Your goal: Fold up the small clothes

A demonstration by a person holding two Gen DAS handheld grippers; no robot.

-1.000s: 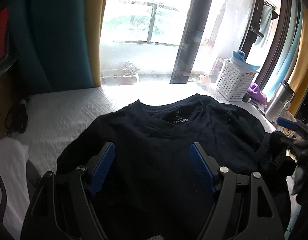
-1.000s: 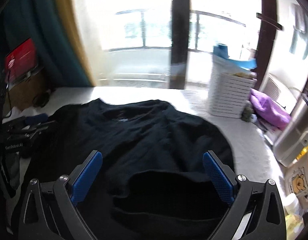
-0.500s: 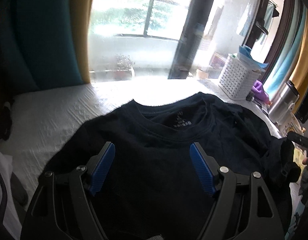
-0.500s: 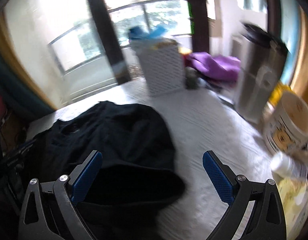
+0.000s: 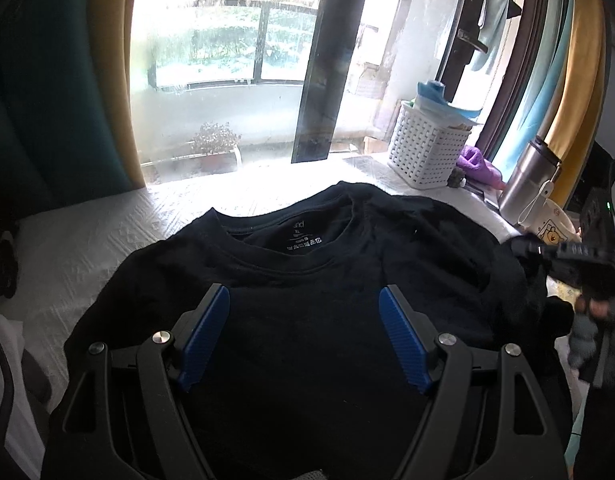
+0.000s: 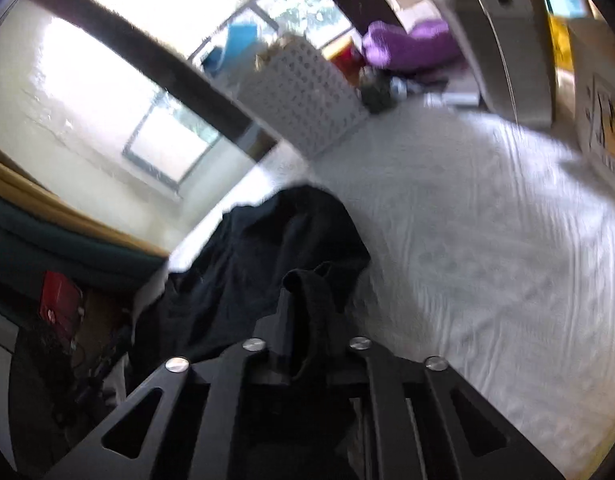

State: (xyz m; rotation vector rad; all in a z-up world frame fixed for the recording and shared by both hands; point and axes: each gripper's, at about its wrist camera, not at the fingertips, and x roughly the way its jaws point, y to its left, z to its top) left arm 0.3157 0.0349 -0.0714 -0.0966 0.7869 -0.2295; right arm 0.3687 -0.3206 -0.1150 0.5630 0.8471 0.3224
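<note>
While the white bed cover point(image 5: 87, 240) spreads under everything, the black T-shirt point(image 5: 307, 320) lies across it chest up, its round collar turned toward the window point(image 5: 227, 56) and its printed neck label showing just inside that collar. Most of the shirt rests flat on the cover; the edge of it nearest the white basket point(image 5: 425, 152) is bunched and raised off the bed.

Beyond the shirt, on the window side, the basket stands upright with blue items sticking out of its top. Just beside the basket lies a purple cloth point(image 5: 479, 162), and past that a steel flask point(image 5: 525, 178) stands upright.

Over the shirt's chest, on the side away from the window, the left claw point(image 5: 305, 336) hangs with its blue pads spread wide apart and nothing between them; whether the tips touch the fabric I cannot tell.

Near the shirt's raised edge, the right claw point(image 6: 307, 320) is closed on a fold of the black fabric, which stands up in a dark ridge between its fingers. In the left wrist view it point(image 5: 555, 252) appears as a dark shape at that bunched edge.
</note>
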